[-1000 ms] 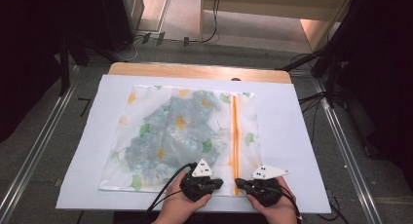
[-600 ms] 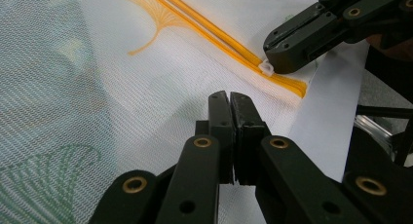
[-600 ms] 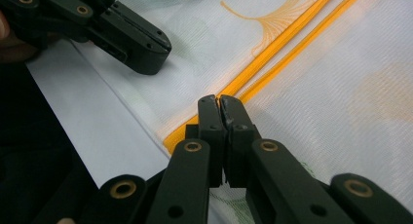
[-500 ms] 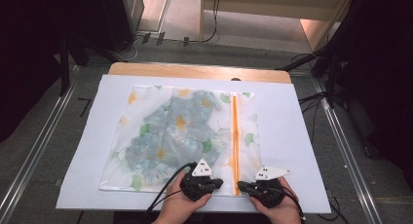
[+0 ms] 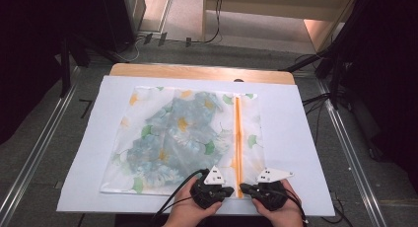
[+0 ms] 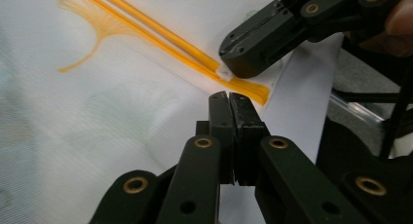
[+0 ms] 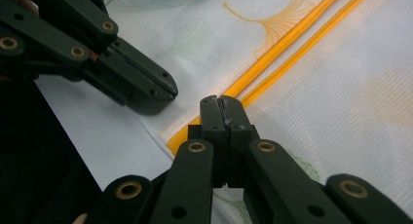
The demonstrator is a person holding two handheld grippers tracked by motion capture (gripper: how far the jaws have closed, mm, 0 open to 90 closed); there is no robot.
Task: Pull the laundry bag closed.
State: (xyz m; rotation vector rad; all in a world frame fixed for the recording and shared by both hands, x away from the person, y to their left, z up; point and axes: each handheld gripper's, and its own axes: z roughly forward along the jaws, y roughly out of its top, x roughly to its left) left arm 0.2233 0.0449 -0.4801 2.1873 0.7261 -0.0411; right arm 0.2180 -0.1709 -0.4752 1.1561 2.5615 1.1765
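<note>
A white mesh bag (image 5: 148, 172) printed with leaves lies flat on a white sheet, with a blue-green flowered garment (image 5: 182, 131) inside. An orange zipper (image 5: 237, 138) runs along the bag's right side toward me. Both grippers meet at the zipper's near end. My right gripper (image 7: 221, 100) is shut, with its tip on the zipper; in the left gripper view a small white zipper pull (image 6: 225, 74) sits pinched at its tip. My left gripper (image 6: 229, 95) is shut, just left of the zipper over the bag's near edge, with nothing seen between its jaws.
The white sheet (image 5: 296, 138) covers a wooden table (image 5: 197, 71) whose far edge shows. Metal rails (image 5: 44, 143) run along both sides on the floor, and cables (image 5: 325, 103) lie at the right. A dark stand is at the far left.
</note>
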